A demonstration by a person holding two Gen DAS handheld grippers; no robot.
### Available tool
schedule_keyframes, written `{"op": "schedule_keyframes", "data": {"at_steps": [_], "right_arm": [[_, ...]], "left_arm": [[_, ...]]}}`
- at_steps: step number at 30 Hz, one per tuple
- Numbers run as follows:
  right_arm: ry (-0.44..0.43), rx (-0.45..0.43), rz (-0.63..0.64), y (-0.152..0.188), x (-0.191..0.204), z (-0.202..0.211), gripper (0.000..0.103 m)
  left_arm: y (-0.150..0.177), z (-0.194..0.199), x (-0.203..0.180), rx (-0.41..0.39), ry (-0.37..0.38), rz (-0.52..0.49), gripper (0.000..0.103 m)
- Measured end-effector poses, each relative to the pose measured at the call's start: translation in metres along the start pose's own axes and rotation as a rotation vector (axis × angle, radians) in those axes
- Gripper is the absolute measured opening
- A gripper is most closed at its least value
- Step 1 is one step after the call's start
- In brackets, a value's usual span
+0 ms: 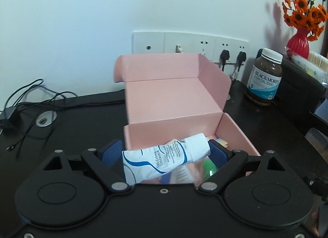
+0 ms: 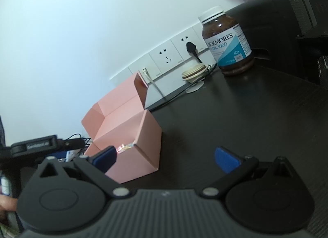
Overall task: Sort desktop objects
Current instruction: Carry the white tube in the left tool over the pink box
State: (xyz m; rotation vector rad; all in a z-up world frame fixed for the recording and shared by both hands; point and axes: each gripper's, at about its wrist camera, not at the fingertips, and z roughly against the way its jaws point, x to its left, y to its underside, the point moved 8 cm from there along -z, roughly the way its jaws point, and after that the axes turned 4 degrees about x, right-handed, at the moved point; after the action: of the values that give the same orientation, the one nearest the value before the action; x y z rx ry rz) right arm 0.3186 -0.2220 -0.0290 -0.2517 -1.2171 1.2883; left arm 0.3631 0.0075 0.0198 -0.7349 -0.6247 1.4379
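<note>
Step in hand, my reading: boxing cream tube (image 1: 164, 161). Left tool (image 1: 166, 152) spread wide, tube lying slantwise between pads, cap against right pad; grip or release, can't tell. Tube over pink box (image 1: 235, 133) front edge. Right tool (image 2: 166, 159) apart, empty, beside box. Next: clear left tool, fetch fish-oil bottle (image 1: 264, 77) from counter (image 1: 82, 119).

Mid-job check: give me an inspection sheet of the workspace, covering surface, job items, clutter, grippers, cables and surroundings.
Surface: dark desk, no spills seen.
Job's things: pink box open, items inside; cream tube tilted over its front edge; fish oil bottle upright, right of the box.
Clutter: round cream object by the wall.
Grippers: left gripper wide, tube between pads, grip unclear; right gripper open, empty.
Cables: black cables tangled at desk's left; plugs in sockets.
Surroundings: red vase with orange flowers.
</note>
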Motion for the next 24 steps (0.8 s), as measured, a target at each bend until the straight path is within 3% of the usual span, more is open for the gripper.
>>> {"op": "schedule_keyframes", "data": {"at_steps": [13, 24], "right_arm": [[-0.005, -0.004, -0.008, 0.0, 0.0, 0.0, 0.102], [-0.012, -0.001, -0.009, -0.001, 0.0, 0.002, 0.102]], "left_arm": [[-0.01, -0.054, -0.039, 0.048, 0.016, -0.074, 0.09], [-0.005, -0.079, -0.048, 0.12, 0.0, 0.011, 0.09]]}}
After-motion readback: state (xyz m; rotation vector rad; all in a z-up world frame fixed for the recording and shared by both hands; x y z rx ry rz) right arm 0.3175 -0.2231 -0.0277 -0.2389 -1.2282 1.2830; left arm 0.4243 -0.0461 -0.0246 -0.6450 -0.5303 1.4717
